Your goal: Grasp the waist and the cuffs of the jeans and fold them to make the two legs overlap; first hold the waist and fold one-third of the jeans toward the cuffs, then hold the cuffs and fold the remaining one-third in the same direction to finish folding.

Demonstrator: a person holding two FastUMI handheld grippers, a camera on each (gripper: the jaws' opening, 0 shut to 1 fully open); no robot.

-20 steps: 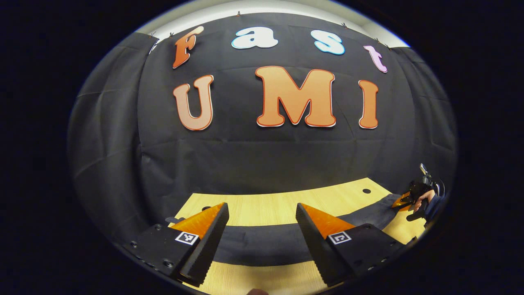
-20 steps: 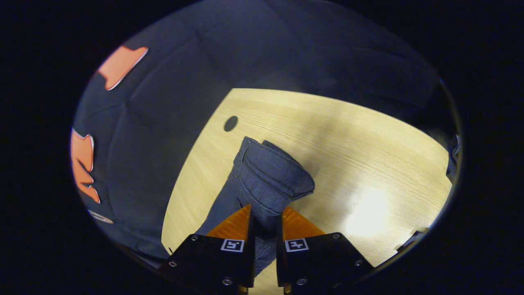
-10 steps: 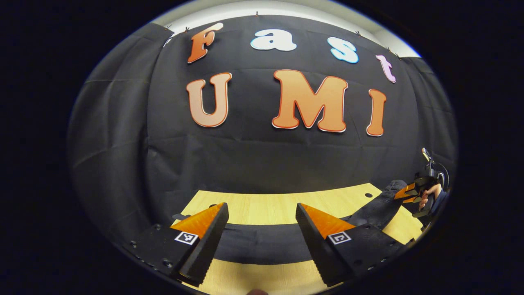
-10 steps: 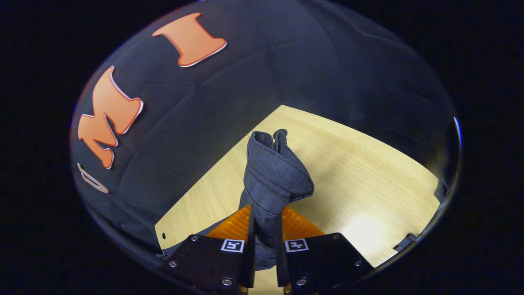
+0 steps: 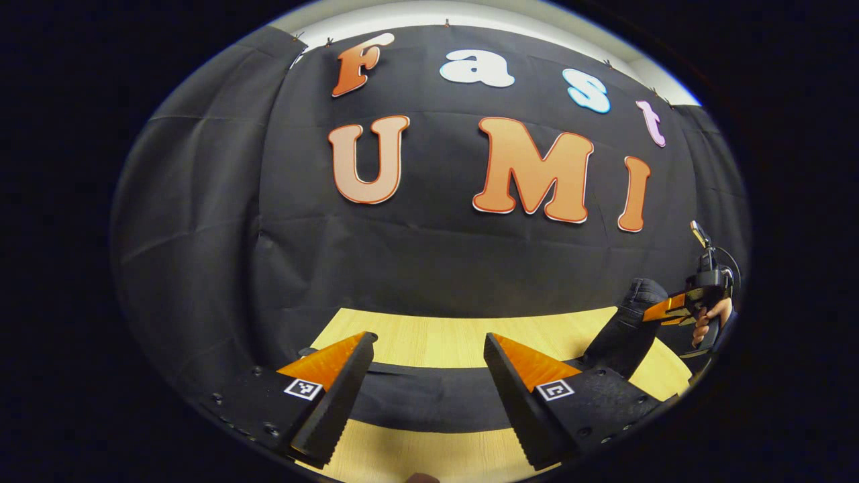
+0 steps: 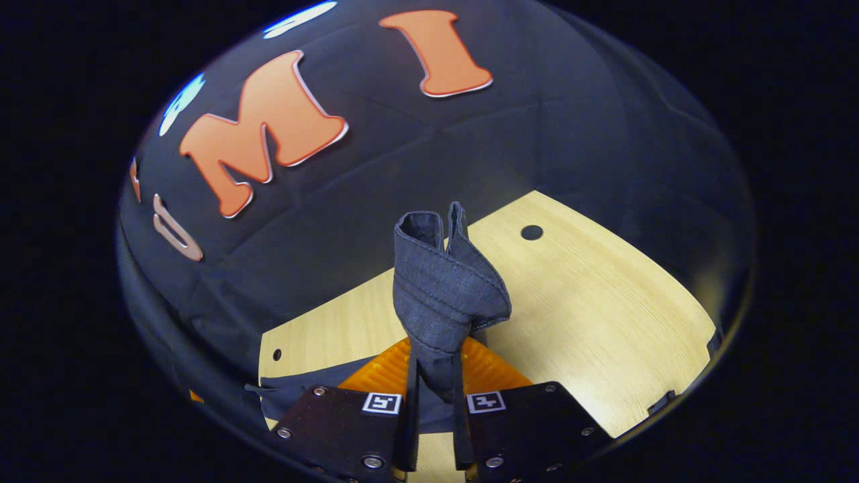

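Cuff end up, folds not done yet.
Right hand-held gripper [image 6: 433,396] clenched on jeans [image 6: 443,288] cuffs, lifted off surface [image 6: 604,322]; left hand-held gripper [image 5: 419,396] released over the rest.

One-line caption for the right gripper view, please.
Right tongs shut on a bunched jeans cuff, lifted above the wooden table.

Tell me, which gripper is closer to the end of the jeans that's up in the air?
Right. The right gripper is clamped on the lifted end of the jeans. The left gripper hangs open over the flat part on the table, far from that end.
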